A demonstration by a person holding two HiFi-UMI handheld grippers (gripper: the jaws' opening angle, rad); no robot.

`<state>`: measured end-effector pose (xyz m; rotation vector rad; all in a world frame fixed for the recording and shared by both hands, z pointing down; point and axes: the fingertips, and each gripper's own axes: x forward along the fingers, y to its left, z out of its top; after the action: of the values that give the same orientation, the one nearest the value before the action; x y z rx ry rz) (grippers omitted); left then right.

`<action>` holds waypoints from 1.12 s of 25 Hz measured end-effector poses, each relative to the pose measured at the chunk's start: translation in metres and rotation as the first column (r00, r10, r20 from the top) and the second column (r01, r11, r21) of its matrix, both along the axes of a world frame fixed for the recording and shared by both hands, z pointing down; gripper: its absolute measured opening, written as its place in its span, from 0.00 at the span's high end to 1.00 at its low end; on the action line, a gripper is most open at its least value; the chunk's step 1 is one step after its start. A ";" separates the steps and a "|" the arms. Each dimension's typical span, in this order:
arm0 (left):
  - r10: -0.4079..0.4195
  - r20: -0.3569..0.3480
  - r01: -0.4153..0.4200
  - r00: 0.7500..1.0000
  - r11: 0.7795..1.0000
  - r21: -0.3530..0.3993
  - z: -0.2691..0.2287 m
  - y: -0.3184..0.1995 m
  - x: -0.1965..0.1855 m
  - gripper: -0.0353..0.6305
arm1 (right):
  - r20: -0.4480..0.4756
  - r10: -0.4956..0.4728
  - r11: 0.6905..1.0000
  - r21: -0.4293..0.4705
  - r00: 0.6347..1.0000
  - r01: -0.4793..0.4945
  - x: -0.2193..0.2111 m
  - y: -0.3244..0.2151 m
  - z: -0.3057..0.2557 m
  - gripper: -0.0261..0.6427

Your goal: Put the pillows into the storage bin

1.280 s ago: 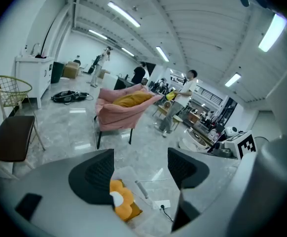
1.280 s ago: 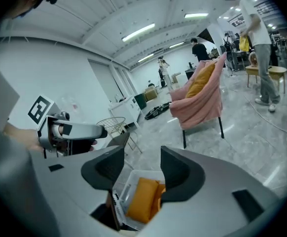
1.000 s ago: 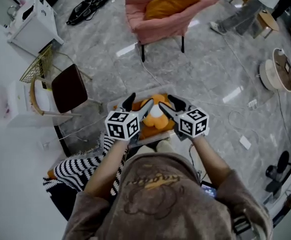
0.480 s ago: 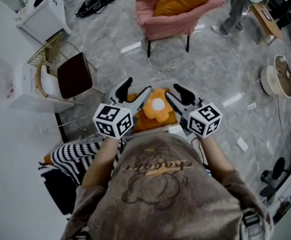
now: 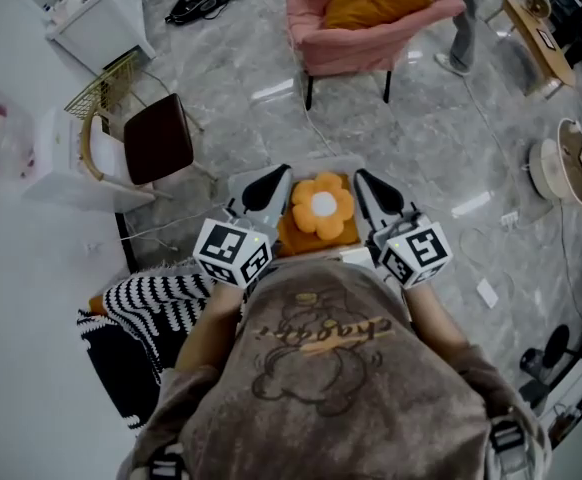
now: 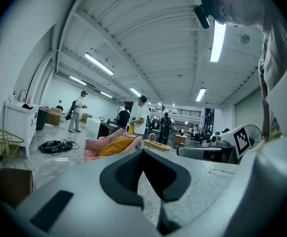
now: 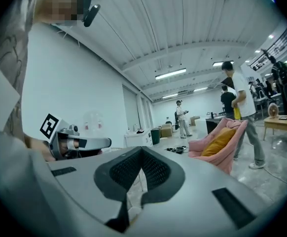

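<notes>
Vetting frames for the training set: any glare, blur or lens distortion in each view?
Head view: sharp, fisheye bend toward the edges, white glare streaks on the glossy floor near the pink armchair. Left gripper view: heavy fisheye, black vignetted corners, ceiling light blown out. Right gripper view: same vignette and bending, even lighting, strip light bright.

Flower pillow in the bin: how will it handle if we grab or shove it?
Probably soft and floppy: the flower pillow has puffy, stuffed-looking petals, so jaws would likely sink in and pinch fabric. Likely light for its size, being plush. Unlikely to roll or slide: it lies flat on an orange pillow in the bin.
</notes>
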<state>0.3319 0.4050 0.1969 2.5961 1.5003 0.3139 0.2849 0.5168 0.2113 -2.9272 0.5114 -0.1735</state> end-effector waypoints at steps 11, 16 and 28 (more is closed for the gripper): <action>-0.093 0.018 0.092 0.996 0.996 0.021 0.059 -0.028 0.005 0.94 | 0.095 0.038 0.999 -0.006 0.995 -0.038 -0.003 0.019 0.072 0.96; -0.117 0.024 0.116 0.993 0.992 0.043 0.073 -0.034 0.005 0.94 | 0.128 0.060 0.997 0.031 0.990 -0.065 -0.005 0.024 0.087 0.96; -0.125 0.026 0.124 0.992 0.991 0.056 0.071 -0.034 0.006 0.94 | 0.120 0.004 1.000 0.018 0.993 -0.006 0.005 0.008 0.081 0.96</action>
<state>0.3374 0.3714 0.2676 2.6994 1.3308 0.3825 0.2895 0.5245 0.2920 -2.8774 0.4844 -0.3401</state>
